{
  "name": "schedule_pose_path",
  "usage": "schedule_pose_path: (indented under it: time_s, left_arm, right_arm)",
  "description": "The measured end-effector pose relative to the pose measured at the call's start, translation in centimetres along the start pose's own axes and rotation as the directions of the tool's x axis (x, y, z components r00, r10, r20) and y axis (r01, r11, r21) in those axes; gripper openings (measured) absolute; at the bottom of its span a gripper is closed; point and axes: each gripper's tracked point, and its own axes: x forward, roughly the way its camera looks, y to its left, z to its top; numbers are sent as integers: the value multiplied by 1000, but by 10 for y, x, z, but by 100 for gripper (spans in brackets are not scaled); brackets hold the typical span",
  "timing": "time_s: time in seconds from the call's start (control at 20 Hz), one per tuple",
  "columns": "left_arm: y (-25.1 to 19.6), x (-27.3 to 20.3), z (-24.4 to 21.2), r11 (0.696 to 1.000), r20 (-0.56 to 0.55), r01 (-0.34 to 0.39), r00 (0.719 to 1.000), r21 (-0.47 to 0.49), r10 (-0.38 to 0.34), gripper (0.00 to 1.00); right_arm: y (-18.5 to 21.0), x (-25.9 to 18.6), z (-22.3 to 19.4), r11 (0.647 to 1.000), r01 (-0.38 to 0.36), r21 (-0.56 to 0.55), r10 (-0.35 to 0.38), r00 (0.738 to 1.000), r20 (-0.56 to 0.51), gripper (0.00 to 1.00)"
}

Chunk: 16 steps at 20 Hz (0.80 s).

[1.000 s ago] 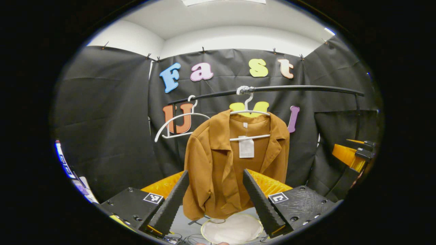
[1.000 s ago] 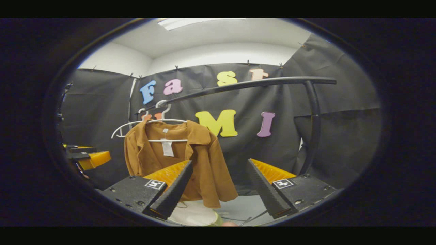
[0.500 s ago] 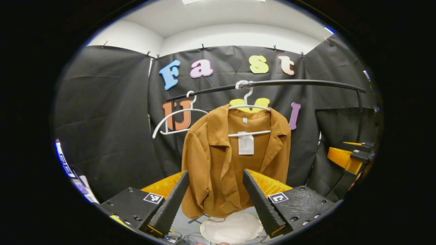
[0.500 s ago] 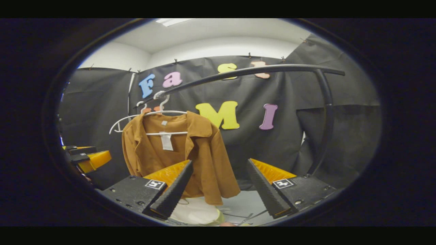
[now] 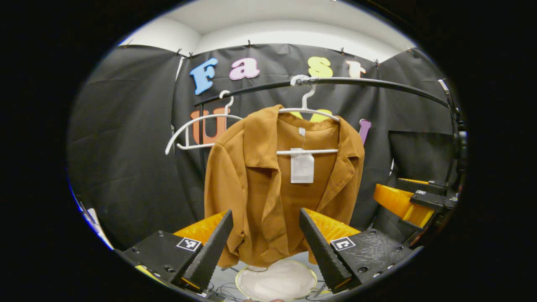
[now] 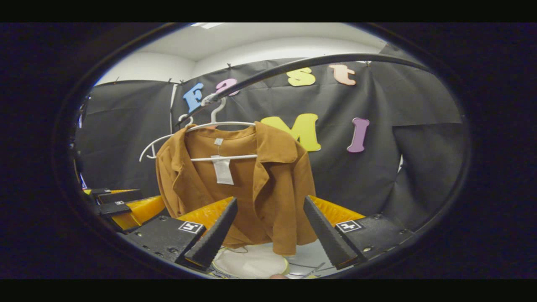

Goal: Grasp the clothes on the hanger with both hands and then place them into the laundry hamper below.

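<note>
Left hand-held gripper (image 5: pixel 265 247) is spread wide with nothing between its fingers, facing the brown shirt (image 5: pixel 282 188). Right hand-held gripper (image 6: pixel 268 239) is likewise wide and holds nothing. That shirt hangs open on a white hanger (image 5: pixel 308 112) hooked over a black rail (image 5: pixel 369 84), with a second, bare hanger (image 5: pixel 197 128) beside it. Below the hem sits the hamper (image 5: pixel 277 282), its round pale mouth showing.

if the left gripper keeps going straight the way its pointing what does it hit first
Most likely the brown shirt. The left gripper is open, and the shirt's lower front hangs between its fingers in the left gripper view. The white hamper sits lower, below that line. Depth is hard to judge here.
</note>
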Motion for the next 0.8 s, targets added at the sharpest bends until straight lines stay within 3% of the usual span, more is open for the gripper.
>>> schedule_pose_path:
  time_s: [0.2,0.3,0.35,0.55,0.6,0.7,0.8]
  left_arm:
    - [-2,37,-1,999,-10,24,1000,-24,-25,96]
    - [-7,54,2,997,9,57,998,-44,-57,89]
    - [-7,62,3,997,9,58,998,-52,-58,96]
    - [0,89,3,996,-3,44,999,-78,-44,100]
    - [-3,93,3,995,-2,48,999,-85,-48,100]
    - [-5,101,6,996,7,45,999,-81,-45,94]
    - [-3,111,6,996,9,33,999,-80,-33,100]
  right_arm:
    - [8,48,-3,999,-24,31,25,999,-38,100]
    - [7,68,-2,998,-25,50,27,999,-41,100]
    - [8,77,0,998,-26,56,29,999,-39,100]
    - [-9,106,10,993,56,102,-54,998,-16,94]
    - [-12,111,12,991,67,115,-66,998,-11,97]
    - [-6,118,11,990,60,125,-59,998,-9,97]
    - [-1,120,15,989,44,139,-46,999,9,94]
